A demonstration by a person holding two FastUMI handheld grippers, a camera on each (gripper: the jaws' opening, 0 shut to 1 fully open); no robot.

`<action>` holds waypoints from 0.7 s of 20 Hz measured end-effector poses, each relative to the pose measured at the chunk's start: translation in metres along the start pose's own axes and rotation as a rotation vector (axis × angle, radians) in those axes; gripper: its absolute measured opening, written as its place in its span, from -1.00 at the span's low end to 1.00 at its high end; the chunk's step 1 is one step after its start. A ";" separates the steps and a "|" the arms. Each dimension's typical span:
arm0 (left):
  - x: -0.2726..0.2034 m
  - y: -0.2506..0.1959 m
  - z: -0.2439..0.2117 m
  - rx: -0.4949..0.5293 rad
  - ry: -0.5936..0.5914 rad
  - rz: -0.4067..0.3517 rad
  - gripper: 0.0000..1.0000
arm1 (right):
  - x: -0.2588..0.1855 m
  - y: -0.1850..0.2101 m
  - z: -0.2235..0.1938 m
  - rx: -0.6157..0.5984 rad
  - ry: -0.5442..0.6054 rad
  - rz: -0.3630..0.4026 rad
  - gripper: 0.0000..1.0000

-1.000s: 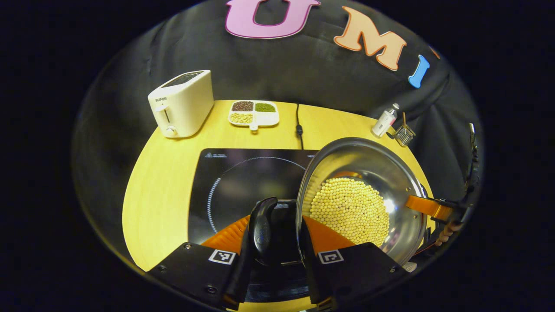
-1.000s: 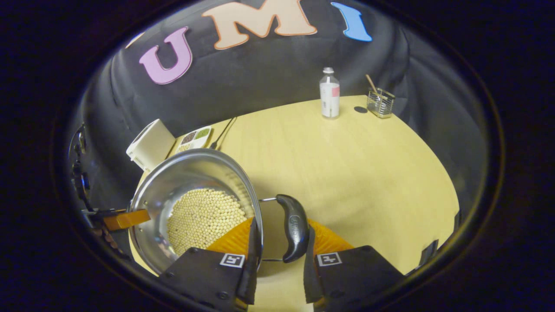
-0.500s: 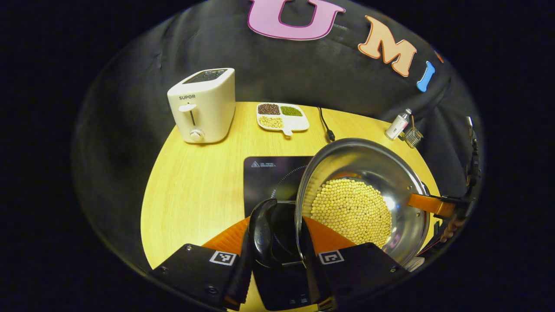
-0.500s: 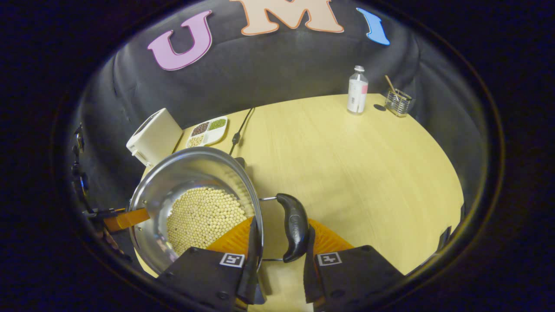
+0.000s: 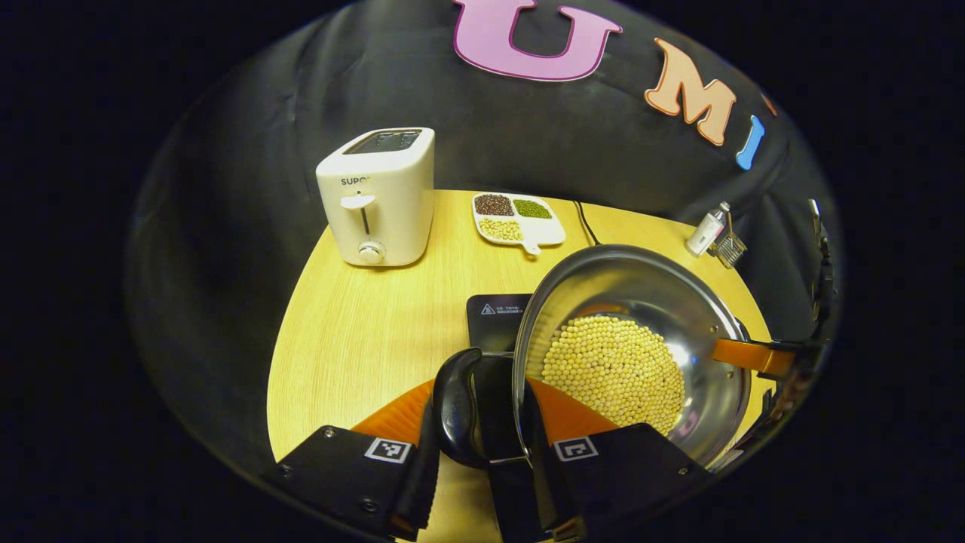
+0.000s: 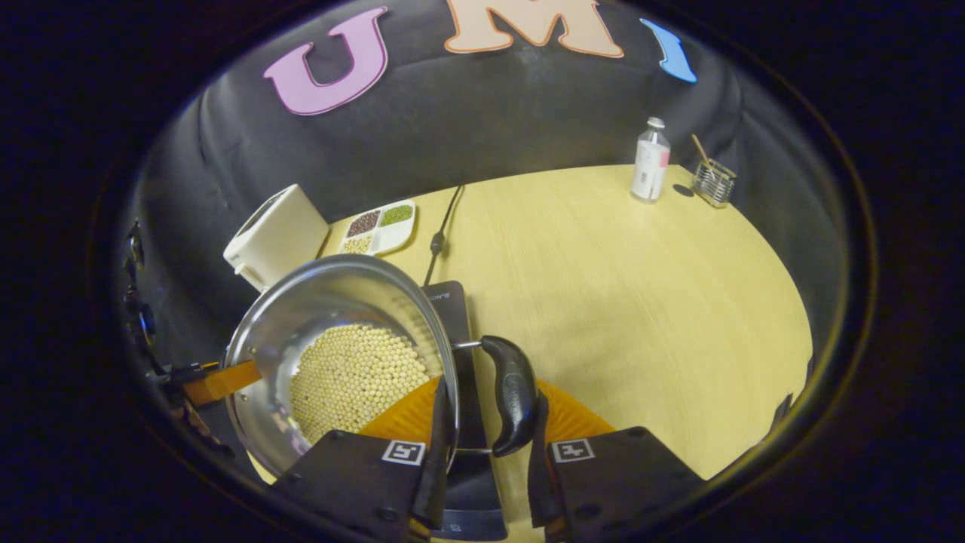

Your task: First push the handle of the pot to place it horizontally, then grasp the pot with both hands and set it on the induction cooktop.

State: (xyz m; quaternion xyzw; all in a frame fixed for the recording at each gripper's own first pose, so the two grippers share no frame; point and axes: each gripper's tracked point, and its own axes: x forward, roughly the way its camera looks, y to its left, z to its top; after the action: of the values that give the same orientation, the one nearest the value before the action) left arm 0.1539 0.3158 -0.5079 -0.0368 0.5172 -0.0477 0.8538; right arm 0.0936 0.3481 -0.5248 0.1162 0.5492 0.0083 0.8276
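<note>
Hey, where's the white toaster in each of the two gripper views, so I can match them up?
Left gripper view: toaster upper left of centre, at the table's far edge.
Right gripper view: toaster at left, beyond the pot.
Shared landmark: the divided bean dish, just right of the toaster in both.

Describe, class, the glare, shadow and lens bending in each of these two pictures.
Left gripper view: a bright glare spot sits on the pot's inner wall, and the table edge bows into a curve. Right gripper view: the bottle stays sharp, the wire holder casts a small shadow, and the table rim curves strongly.
</note>
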 end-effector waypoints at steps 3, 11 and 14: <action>0.000 0.001 -0.004 -0.010 0.011 0.016 0.17 | 0.000 0.000 0.001 -0.002 0.005 0.015 -0.20; -0.011 -0.007 -0.004 -0.030 -0.023 0.059 0.71 | -0.005 -0.006 0.007 -0.001 -0.006 0.031 0.25; -0.021 -0.015 0.005 -0.023 -0.058 0.063 0.90 | -0.015 -0.015 0.020 0.028 -0.037 0.033 0.43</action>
State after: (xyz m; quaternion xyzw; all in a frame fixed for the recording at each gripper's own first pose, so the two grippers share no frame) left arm 0.1482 0.3033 -0.4857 -0.0317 0.4937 -0.0135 0.8689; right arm 0.1042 0.3282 -0.5073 0.1366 0.5320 0.0121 0.8356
